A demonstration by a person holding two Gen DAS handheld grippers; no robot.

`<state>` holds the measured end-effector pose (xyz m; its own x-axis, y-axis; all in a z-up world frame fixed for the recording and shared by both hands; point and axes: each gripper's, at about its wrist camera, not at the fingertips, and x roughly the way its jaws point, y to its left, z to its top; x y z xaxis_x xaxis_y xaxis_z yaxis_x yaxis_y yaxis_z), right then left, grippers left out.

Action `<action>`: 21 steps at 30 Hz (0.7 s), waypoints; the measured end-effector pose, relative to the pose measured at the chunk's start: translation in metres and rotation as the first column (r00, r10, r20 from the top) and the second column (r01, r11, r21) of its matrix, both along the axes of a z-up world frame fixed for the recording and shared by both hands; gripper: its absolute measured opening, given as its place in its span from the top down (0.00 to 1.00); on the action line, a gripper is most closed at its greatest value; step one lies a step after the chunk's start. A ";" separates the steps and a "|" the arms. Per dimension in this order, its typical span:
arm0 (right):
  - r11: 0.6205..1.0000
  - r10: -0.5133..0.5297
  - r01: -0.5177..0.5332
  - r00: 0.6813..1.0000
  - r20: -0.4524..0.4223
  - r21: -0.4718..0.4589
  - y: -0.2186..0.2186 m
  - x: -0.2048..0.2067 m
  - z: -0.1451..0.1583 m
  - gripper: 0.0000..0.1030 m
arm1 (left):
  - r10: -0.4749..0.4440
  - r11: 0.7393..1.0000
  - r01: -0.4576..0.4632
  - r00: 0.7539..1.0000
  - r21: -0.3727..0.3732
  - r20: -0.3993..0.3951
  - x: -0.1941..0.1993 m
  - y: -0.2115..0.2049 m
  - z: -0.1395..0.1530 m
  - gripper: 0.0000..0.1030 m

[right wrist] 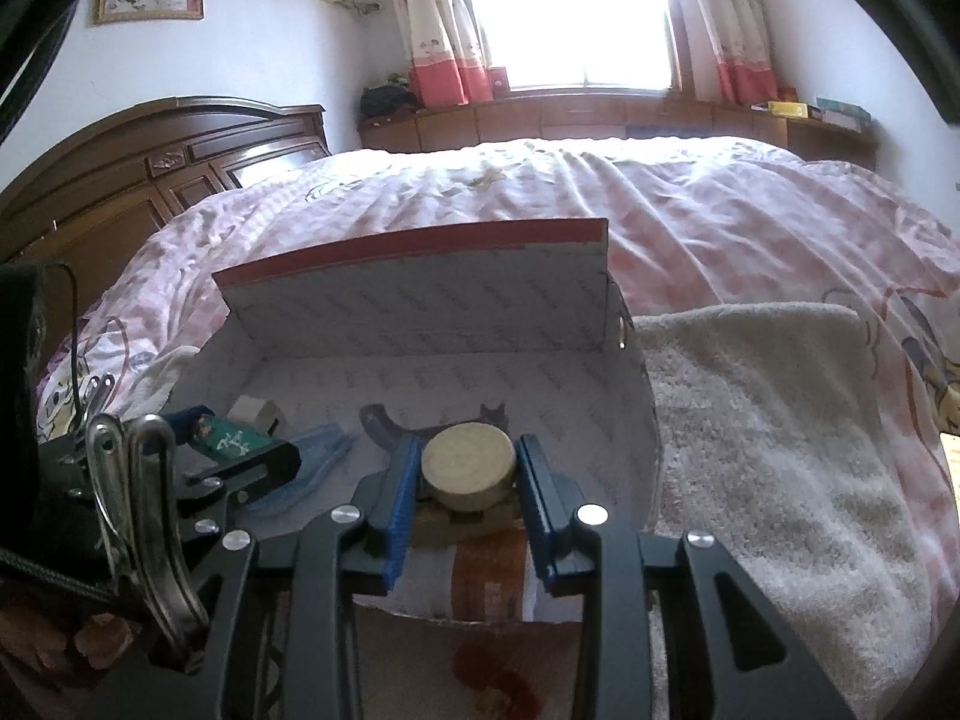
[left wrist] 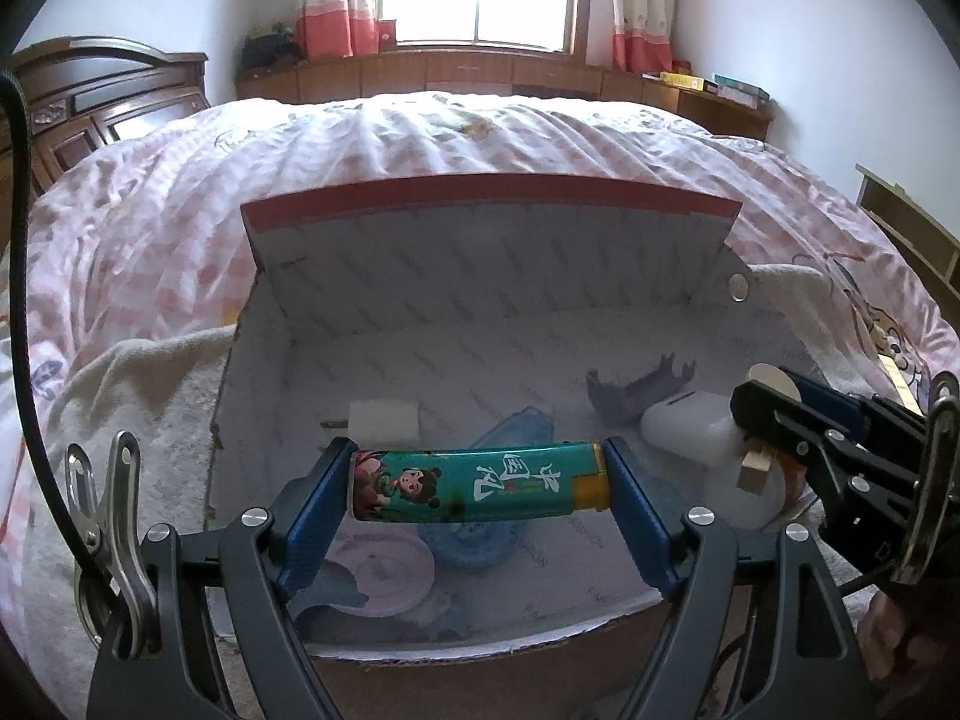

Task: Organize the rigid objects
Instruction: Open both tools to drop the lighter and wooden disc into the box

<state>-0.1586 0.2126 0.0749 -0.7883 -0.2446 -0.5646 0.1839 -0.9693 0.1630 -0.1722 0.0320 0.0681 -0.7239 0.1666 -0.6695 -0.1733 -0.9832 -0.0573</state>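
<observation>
Over the open box (left wrist: pixel 288 312) on the bed, the left gripper (left wrist: pixel 480 483) has its jaws pressed on both ends of a teal lighter (left wrist: pixel 474 483), held crosswise above the box floor. At three o'clock from it, the right gripper (right wrist: pixel 468 471) is clamped on a round wooden piece (right wrist: pixel 468 465), also over the box.

Both tongs (left wrist: pixel 480 480) (right wrist: pixel 468 468) have black angular arms, blue ribbed pads (left wrist: pixel 312 504), round silver screws (left wrist: pixel 257 517) and a steel spring clip (left wrist: pixel 114 540); a black cable (left wrist: pixel 18 300) trails left.
</observation>
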 end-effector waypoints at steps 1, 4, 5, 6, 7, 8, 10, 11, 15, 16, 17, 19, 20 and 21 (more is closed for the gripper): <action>1.000 -0.005 0.005 1.000 -0.001 -0.004 0.000 0.000 0.000 0.58 | 0.002 1.000 -0.002 1.000 0.000 0.012 -0.001 0.000 -0.002 0.20; 1.000 -0.020 0.020 1.000 -0.006 -0.014 0.002 0.000 -0.001 0.43 | 0.001 1.000 -0.001 0.999 0.004 0.036 -0.004 0.000 -0.006 0.20; 1.000 -0.022 0.021 1.000 -0.008 -0.016 0.003 0.000 -0.001 0.43 | 0.008 1.000 -0.008 0.999 0.002 0.036 -0.005 0.000 -0.007 0.20; 1.000 -0.022 0.022 1.000 -0.010 -0.017 0.004 0.000 0.000 0.41 | 0.014 1.000 -0.014 0.999 -0.001 0.035 -0.004 0.000 -0.008 0.20; 1.000 -0.026 0.026 1.000 -0.013 -0.016 0.004 0.000 0.001 0.38 | 0.019 1.000 -0.019 0.999 -0.005 0.033 -0.004 0.000 -0.008 0.20; 0.999 -0.030 0.030 0.999 -0.017 -0.015 0.004 0.001 0.001 0.36 | 0.023 1.000 -0.023 0.999 -0.008 0.030 -0.004 0.000 -0.007 0.20; 0.999 -0.033 0.033 0.999 -0.025 -0.020 0.005 0.002 0.003 0.35 | 0.028 1.000 -0.028 0.999 -0.008 0.025 -0.002 -0.001 -0.006 0.20; 0.999 -0.034 0.033 0.999 -0.026 -0.025 0.006 0.002 0.004 0.35 | 0.029 1.000 -0.029 0.999 -0.007 0.022 -0.002 -0.001 -0.006 0.20; 0.999 -0.037 0.036 0.999 -0.027 -0.038 0.007 0.005 0.005 0.34 | 0.029 1.000 -0.029 1.000 -0.003 0.012 0.001 -0.003 -0.002 0.20; 0.999 -0.038 0.037 0.999 -0.025 -0.040 0.008 0.006 0.005 0.34 | 0.028 1.000 -0.028 1.000 -0.002 0.012 0.001 -0.003 -0.001 0.20; 0.998 -0.038 0.037 0.999 -0.025 -0.042 0.008 0.006 0.005 0.34 | 0.027 1.000 -0.027 1.000 -0.001 0.012 0.002 -0.003 0.000 0.20; 0.998 -0.038 0.036 0.999 -0.026 -0.045 0.008 0.009 0.006 0.34 | 0.030 1.000 -0.030 1.000 0.001 0.011 0.003 -0.004 0.000 0.20; 0.998 -0.038 0.037 0.999 -0.028 -0.047 0.008 0.010 0.006 0.34 | 0.030 1.000 -0.030 0.999 0.003 0.009 0.004 -0.004 0.001 0.20; 0.998 -0.038 0.037 0.999 -0.030 -0.049 0.008 0.012 0.007 0.34 | 0.030 1.000 -0.030 1.000 0.004 0.007 0.005 -0.004 0.002 0.20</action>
<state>-0.1464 0.2209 0.0819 -0.8144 -0.2408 -0.5280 0.1535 -0.9668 0.2042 -0.1674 0.0277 0.0697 -0.7239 0.1473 -0.6740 -0.1429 -0.9878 -0.0624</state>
